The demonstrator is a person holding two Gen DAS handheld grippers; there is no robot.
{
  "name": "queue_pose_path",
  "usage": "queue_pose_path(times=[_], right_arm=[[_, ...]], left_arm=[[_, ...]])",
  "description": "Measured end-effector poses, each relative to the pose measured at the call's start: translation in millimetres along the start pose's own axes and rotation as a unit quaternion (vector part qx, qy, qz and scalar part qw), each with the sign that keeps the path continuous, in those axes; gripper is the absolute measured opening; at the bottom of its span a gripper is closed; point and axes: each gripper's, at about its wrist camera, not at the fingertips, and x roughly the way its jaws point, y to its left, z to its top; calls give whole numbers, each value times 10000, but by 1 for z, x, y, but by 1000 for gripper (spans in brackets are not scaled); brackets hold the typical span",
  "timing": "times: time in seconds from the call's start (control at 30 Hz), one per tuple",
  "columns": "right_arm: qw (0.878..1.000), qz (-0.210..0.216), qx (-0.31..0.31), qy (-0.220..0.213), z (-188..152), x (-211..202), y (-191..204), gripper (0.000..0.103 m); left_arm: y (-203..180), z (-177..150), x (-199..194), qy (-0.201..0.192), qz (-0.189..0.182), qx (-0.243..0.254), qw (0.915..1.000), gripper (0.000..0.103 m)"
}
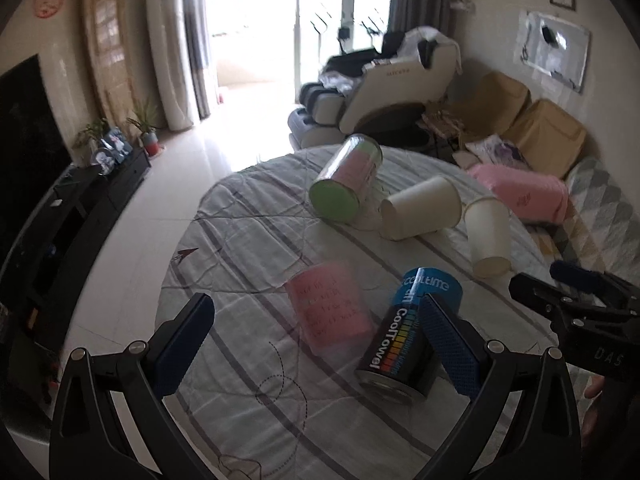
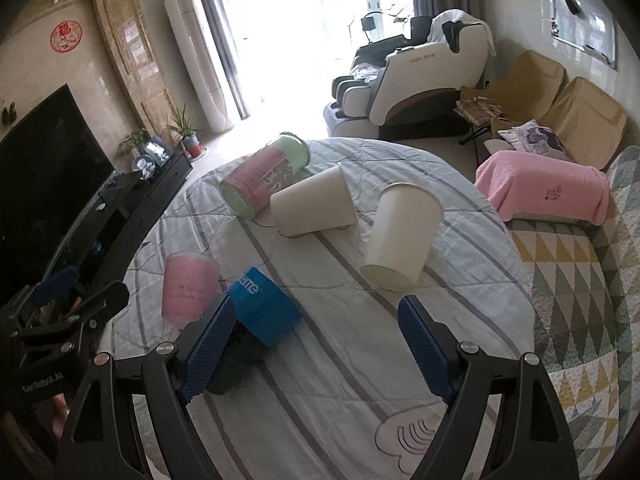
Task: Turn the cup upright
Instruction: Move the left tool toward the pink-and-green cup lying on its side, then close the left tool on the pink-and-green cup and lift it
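Holding both grippers above a round table point(image 2: 460, 216) draped in a striped grey quilt, we see five containers lying on their sides across it. Our left gripper point(image 1: 316, 344) has its jaws spread wide, with nothing between them; the pink translucent cup point(image 1: 330, 312) lies just beyond the gap, and the black-and-blue CoolTowel can point(image 1: 404, 340) lies partly behind the gripper's right-hand blue pad point(image 1: 450, 346). Whether pad and can touch, we cannot tell. Our right gripper point(image 2: 312, 344) is likewise spread and empty, hovering over bare quilt, with the same can showing as a blue end beside its left-hand pad point(image 2: 208, 354).

Farther back, two white paper cups lie tipped over. The nearer paper cup point(image 2: 402, 240) lies with its open mouth turned away from us and its base towards the right gripper. The farther paper cup point(image 2: 314, 204) lies across the table just beside the green-lidded pink canister point(image 2: 262, 178); in the right wrist view the two appear to touch. From the left wrist view the nearer paper cup point(image 1: 490, 236) lies close to the table's right edge.

Beyond the table stand a massage chair point(image 2: 420, 72), a sofa point(image 2: 572, 116) with a pink towel point(image 2: 544, 188), and a television point(image 2: 44, 176).
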Motion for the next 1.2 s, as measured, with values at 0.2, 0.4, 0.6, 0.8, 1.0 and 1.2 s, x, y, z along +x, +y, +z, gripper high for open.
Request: queue_pose_path(times=[0.2,0.4,0.6,0.8,1.0,1.2], right_arm=[[9999,-24,-79,134,14,19,4,84],[9992,-146,31,370,34,41,4,84],[9988,-303,47,388,54,59,2,84],[9982,-446,64,401,68,72,-6,84],[9981,-432,54,435,75,84,-7,84],[9976,-456,52,514,78,96,-7,84]], left_arm=[[-1,12,27,299,-245,255,9989,103],[0,36,56,449,-159,550,9973,103],[4,66,86,366,-235,673,9968,103],[-1,96,133,692,-556,827,9926,103],[-6,107,168,871,-399,996,9904,103],[-14,108,191,986,-435,1205,9868,103]])
